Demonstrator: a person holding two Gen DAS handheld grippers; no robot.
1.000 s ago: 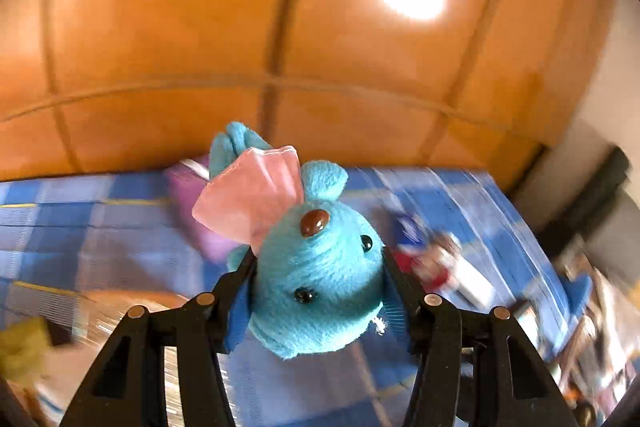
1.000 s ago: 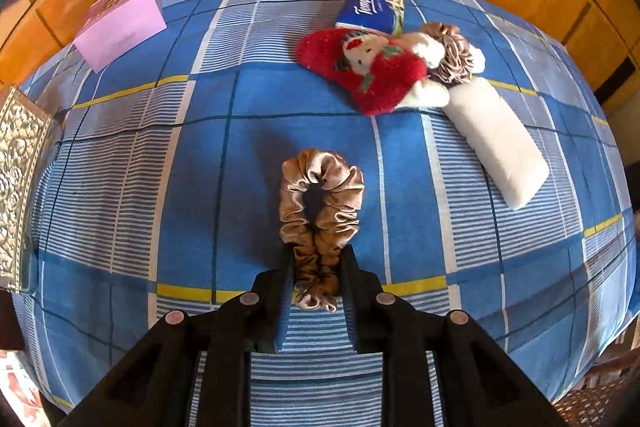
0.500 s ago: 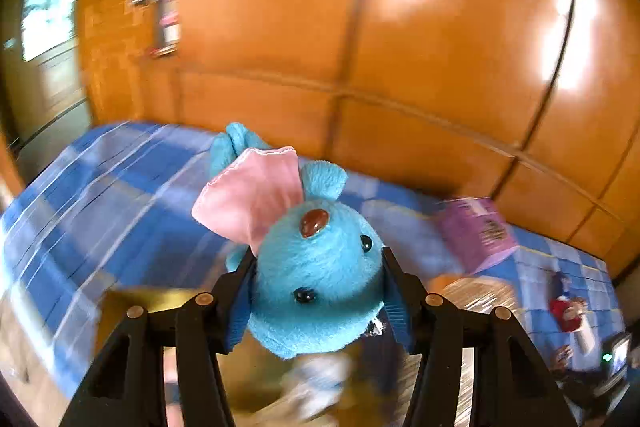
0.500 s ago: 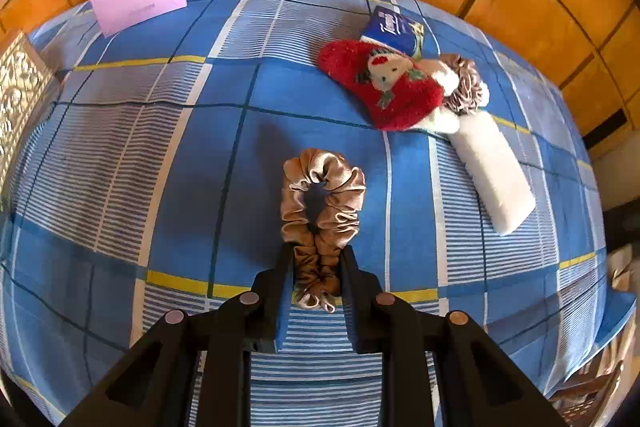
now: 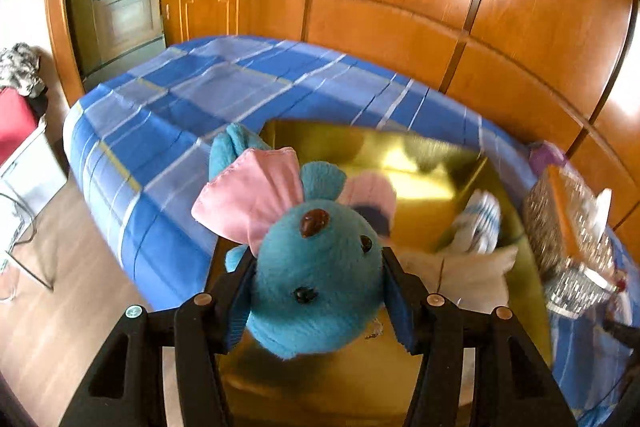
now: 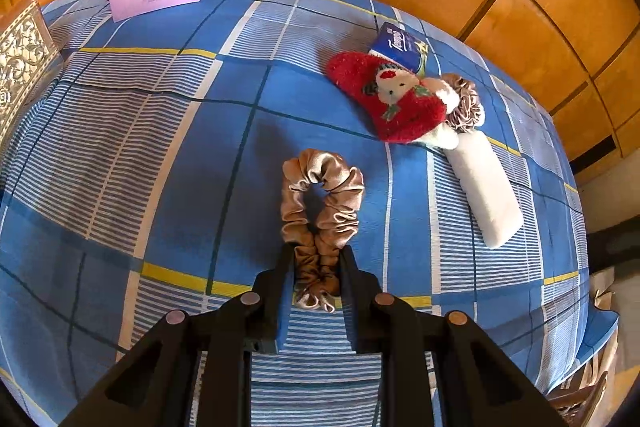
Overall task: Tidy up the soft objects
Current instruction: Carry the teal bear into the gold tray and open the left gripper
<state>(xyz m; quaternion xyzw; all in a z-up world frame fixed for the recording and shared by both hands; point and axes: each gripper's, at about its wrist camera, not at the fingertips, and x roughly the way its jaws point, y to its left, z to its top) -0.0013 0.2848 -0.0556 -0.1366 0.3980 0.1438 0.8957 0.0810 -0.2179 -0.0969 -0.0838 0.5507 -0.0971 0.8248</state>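
— Carrying what?
— Left gripper clenches the blue plush above the gold box; right gripper pinches the scrunchie over the bed.
— Advice?
— Lower inside before letting go.

The blue plush hides much of the gold box from us. The patterned box is cut off at the edge.

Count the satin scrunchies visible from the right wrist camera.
2. One tan scrunchie is pinched in the right gripper above the bedspread. The other scrunchie lies behind the red stocking, partly covered. Others may be hidden.
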